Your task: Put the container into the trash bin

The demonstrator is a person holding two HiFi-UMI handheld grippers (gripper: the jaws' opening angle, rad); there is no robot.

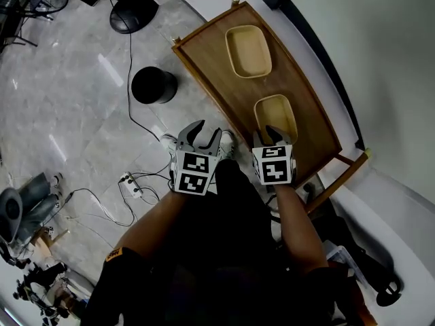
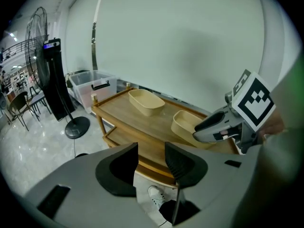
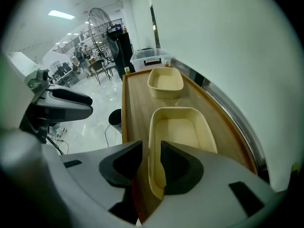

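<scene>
Container (image 3: pixel 183 127) looks light, thin, a bit flexy. Right gripper (image 3: pixel 151 152) straddles its near wall, not pinched yet; left gripper (image 2: pixel 151 152) is parted, empty.

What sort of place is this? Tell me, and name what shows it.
Probably a large workshop or lab hall, not a home: a polished floor strewn with cables and a power strip, a tall pedestal fan, and desks and chairs far behind.
</scene>
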